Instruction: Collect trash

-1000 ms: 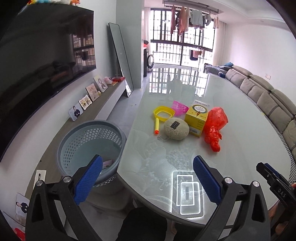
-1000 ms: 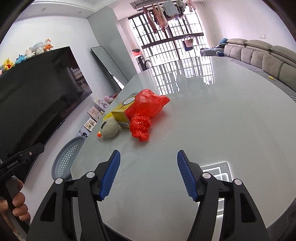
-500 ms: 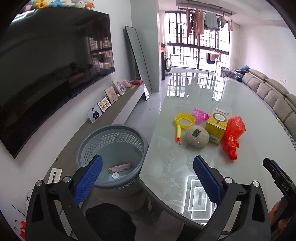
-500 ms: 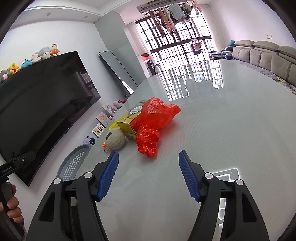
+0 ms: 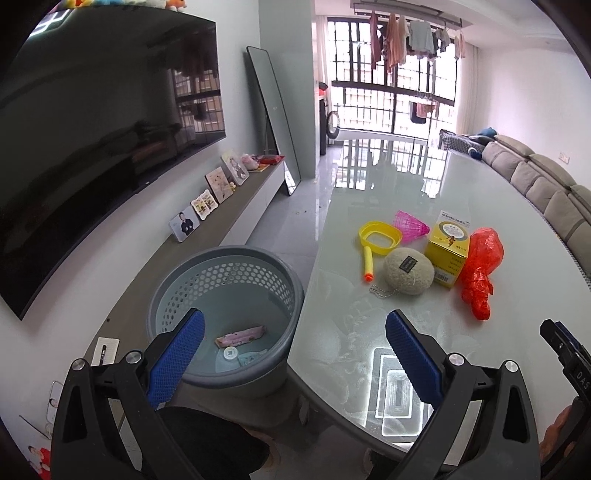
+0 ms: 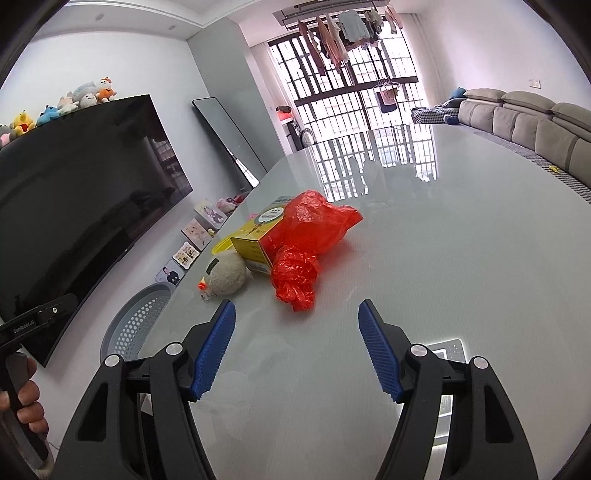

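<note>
Right claw (image 6: 296, 345) jaws apart, empty, above glossy grey bench (image 6: 443, 258). Ahead: crumpled red plastic bag (image 6: 306, 254), long axis running away, touching yellow cardboard box (image 6: 255, 240). Left claw (image 5: 293, 356) spread wide, empty, over grey perforated basket (image 5: 225, 273).

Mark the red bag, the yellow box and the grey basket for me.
red bag (image 6: 310, 229): right wrist view, on its crumpled upper body.
yellow box (image 5: 448, 245): left wrist view, on its top front edge.
grey basket (image 5: 221, 256): left wrist view, on its far rim.

Home living room; sofa (image 5: 546, 188); wall television (image 5: 92, 147); hanging laundry (image 5: 406, 33)
</note>
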`<state>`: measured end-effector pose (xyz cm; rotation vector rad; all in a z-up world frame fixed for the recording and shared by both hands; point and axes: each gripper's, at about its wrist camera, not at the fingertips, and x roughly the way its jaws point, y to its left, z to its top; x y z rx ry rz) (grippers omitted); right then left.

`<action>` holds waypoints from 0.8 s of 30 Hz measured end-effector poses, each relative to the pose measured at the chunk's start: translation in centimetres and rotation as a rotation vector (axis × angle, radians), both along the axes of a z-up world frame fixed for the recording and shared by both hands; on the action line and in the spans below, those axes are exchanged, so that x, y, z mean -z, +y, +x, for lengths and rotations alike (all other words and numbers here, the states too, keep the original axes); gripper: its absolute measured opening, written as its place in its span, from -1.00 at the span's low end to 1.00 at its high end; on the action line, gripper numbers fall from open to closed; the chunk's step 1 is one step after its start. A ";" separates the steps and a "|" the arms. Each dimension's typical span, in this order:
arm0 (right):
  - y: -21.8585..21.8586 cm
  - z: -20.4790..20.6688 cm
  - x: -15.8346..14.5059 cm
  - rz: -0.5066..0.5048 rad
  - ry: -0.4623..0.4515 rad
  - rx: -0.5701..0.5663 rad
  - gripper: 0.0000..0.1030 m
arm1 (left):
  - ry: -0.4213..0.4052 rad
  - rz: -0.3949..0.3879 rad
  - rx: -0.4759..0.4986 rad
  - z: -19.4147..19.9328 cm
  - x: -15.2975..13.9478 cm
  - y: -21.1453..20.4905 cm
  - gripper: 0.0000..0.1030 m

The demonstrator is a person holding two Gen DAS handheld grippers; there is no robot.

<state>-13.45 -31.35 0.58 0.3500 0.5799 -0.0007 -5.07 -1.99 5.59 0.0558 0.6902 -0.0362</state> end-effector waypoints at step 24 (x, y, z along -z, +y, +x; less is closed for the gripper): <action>1.1 12.9 2.8 -0.012 0.214 0.011 0.33 | 0.049 0.021 0.138 6.2 3.6 -1.9 0.87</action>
